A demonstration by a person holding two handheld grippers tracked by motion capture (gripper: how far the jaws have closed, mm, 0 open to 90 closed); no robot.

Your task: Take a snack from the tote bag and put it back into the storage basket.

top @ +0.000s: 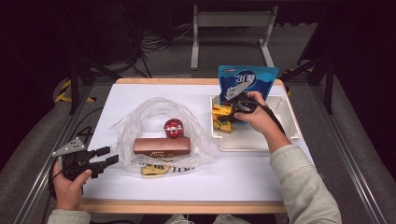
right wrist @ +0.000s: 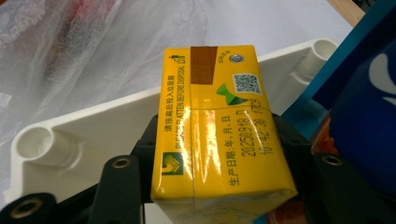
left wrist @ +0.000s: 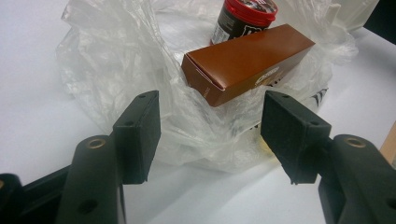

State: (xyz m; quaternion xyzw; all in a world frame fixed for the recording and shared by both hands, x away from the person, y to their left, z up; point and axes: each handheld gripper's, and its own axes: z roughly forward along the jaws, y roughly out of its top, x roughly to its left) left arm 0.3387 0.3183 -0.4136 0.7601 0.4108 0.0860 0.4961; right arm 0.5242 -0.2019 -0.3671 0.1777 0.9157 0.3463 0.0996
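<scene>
Yellow carton [right wrist: 219, 126]: clamped between the jaws of the right gripper [top: 232, 108], held over the left part of the white tray [top: 289, 116], just beside a blue pouch [top: 254, 79] standing at the tray's far edge. Left gripper [top: 105, 156]: jaws wide apart and empty, resting at the table's near left, facing a clear plastic bag [top: 140, 116]. On the bag: brown box [top: 161, 145], red-lidded jar [top: 173, 127] behind it
</scene>
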